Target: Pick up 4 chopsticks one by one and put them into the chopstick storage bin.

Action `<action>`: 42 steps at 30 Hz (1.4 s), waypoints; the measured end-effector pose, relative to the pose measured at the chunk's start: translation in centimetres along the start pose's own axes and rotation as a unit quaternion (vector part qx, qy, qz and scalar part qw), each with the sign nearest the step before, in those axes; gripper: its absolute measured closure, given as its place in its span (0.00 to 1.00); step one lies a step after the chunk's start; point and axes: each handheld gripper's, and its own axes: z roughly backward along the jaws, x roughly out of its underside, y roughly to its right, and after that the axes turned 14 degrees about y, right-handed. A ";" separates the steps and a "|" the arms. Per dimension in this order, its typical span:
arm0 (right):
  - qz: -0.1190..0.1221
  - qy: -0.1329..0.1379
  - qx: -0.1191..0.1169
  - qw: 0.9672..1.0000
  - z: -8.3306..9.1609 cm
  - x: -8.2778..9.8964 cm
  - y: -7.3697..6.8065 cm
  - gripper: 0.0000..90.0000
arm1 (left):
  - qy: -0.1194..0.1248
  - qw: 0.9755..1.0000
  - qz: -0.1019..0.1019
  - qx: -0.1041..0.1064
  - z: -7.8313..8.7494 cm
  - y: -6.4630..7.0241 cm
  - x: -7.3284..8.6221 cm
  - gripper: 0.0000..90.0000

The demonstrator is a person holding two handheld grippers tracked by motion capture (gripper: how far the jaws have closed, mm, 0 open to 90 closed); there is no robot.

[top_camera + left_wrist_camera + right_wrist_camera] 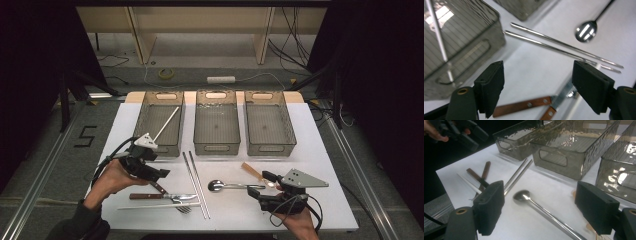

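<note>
Near the right of the tabletop (320,200), lying flat with bowl to the left and handle to the right: metal spoon (230,186) (544,213). Around its handle end, right tongs (267,181) (540,205) spread wide open, pads clear of the metal, gripping nothing. Just beyond the handle tip, touching neither pad as far as can be told: pale wooden utensil (251,170).

Left of the spoon bowl, running near to far, side by side: two metal chopsticks (196,184) (554,45) (517,173). Farther left, crossed near the front edge: wood-handled knife and fork (150,196) (521,106) (474,175). Above those handles, left tongs (162,175) (537,82) likewise wide open, nothing between the pads, held in a hand (112,180).

Along the far side, in a row: left bin (145,117), middle bin (216,145), right bin (270,147), all smoky and see-through. Leaning inside the left bin: one white stick (167,122) (437,32).
</note>
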 end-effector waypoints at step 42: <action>0.003 0.000 -0.001 1.000 -0.1 0.0 0.0 0.28 | -0.146 0.980 -0.112 0.079 -2.4 4.9 5.1 0.68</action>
